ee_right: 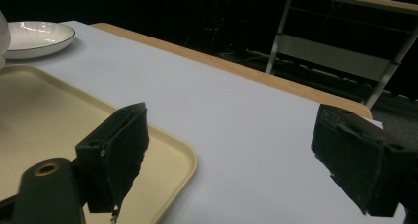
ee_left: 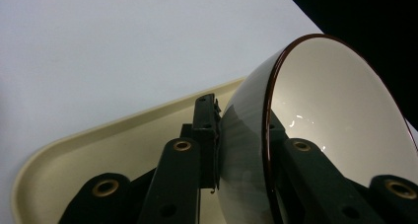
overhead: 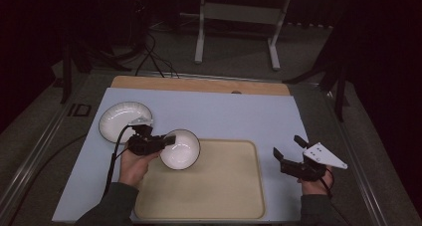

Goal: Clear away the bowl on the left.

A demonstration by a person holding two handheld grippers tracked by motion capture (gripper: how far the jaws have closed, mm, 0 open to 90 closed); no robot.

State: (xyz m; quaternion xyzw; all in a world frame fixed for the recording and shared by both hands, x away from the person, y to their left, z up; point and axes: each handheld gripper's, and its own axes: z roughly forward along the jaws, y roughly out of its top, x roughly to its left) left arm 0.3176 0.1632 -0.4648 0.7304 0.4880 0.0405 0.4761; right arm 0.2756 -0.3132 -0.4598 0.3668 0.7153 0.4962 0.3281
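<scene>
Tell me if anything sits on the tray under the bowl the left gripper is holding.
Nothing visible does. The left gripper holds the bowl tilted by its rim over the tray, whose surface is bare. The plate sits apart on the mat.

The bowl [ee_left: 325, 120] is white with a dark brown rim. The tray [overhead: 219, 186] is beige, and the plate [ee_right: 37, 36] is white with fine lines.

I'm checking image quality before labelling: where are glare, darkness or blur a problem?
High view: dim, with black surroundings and bright glare patches inside the bowl and plate. Left gripper view: evenly lit, small highlights in the bowl, near tool jaws soft. Right gripper view: the tray is clear, the background dark, close jaws slightly blurred.
</scene>
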